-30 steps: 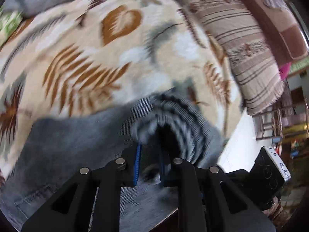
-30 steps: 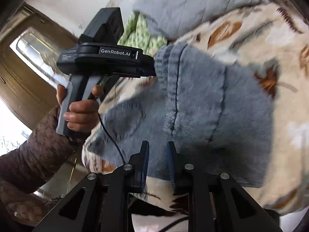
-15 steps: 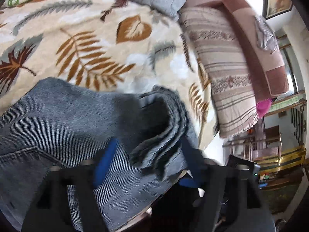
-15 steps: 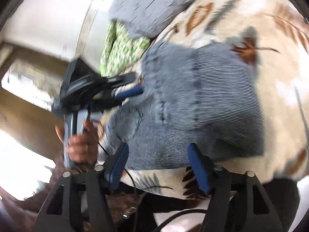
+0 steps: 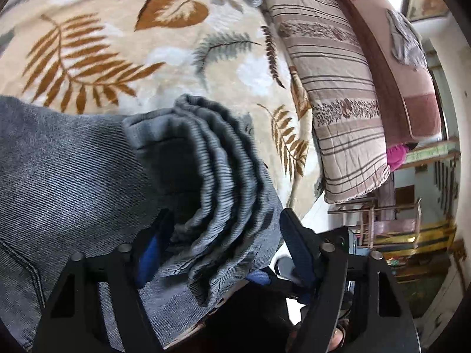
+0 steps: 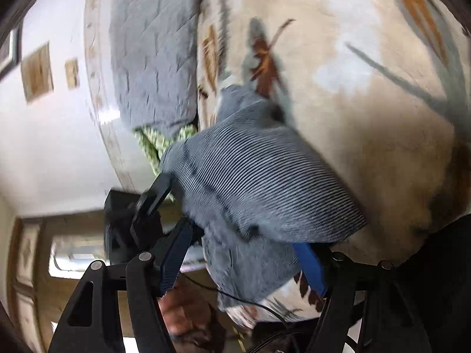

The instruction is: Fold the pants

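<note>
Grey-blue denim pants point(image 5: 73, 170) lie folded on a leaf-patterned blanket point(image 5: 117, 44). In the left wrist view, the stacked edges of the fold point(image 5: 223, 182) curl up between the fingers of my left gripper point(image 5: 222, 250). Its jaws stand wide and are closing, and I see no firm pinch. In the right wrist view the pants point(image 6: 259, 176) drape toward my right gripper point(image 6: 241, 261). That gripper is open, with a hanging fold of cloth between its blue pads point(image 6: 309, 264). The other gripper's black body point(image 6: 132, 214) shows at the pants' left edge.
A striped pillow point(image 5: 338, 94) and a brown headboard point(image 5: 412, 73) bound the bed on the right. A grey quilted pillow point(image 6: 153, 58) and green patterned cloth point(image 6: 150, 141) lie by the wall. Wooden chairs point(image 5: 382, 217) stand beyond the bed. A person's hand point(image 6: 182, 314) is below.
Both grippers went from shut to wide open. The left let go of the bunched pant edges, which now rest on the fold. The right rolled and sank toward the pants' near edge.
</note>
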Motion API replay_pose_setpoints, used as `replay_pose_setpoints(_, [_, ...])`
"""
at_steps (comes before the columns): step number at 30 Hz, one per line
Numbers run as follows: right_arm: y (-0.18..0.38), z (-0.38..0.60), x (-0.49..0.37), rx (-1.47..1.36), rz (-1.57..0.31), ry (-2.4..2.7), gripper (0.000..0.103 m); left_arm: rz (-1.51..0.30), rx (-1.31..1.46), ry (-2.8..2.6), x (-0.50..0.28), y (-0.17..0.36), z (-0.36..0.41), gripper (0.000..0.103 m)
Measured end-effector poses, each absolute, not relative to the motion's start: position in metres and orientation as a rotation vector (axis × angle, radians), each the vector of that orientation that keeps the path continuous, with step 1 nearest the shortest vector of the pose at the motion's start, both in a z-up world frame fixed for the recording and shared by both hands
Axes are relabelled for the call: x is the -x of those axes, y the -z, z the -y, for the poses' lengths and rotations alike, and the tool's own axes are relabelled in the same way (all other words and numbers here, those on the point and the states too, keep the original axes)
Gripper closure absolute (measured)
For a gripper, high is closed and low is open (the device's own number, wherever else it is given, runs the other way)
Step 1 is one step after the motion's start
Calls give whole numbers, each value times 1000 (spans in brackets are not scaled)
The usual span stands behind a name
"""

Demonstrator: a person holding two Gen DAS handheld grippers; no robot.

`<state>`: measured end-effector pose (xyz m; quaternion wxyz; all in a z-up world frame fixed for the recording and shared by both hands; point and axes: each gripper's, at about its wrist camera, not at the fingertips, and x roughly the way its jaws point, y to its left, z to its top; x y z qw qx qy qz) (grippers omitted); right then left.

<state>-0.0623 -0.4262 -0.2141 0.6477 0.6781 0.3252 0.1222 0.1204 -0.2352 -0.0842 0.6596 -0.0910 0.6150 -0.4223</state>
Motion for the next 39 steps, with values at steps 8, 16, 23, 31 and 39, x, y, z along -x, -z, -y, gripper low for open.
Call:
replay_pose_setpoints(8, [196, 417, 60, -1398, -781, -327, 91, -1436, 209, 853, -97, 75, 203, 80])
replay_pose_setpoints(16, [207, 371, 39, -1252, -1007, -386, 87, -1513, 279, 633, -83, 125, 144, 78])
replay_pose_setpoints(23, [155, 360, 36, -989, -1099, -545, 73, -1441, 290, 662, -81, 108, 130, 74])
replay_pose_setpoints(31, [104, 433, -20, -841, -869, -344, 43, -1397, 331, 645, -100, 98, 125, 53])
replay_pose_setpoints(39, [146, 422, -91, -715, -959, -289, 84, -1394, 339, 622, -116, 98, 142, 61])
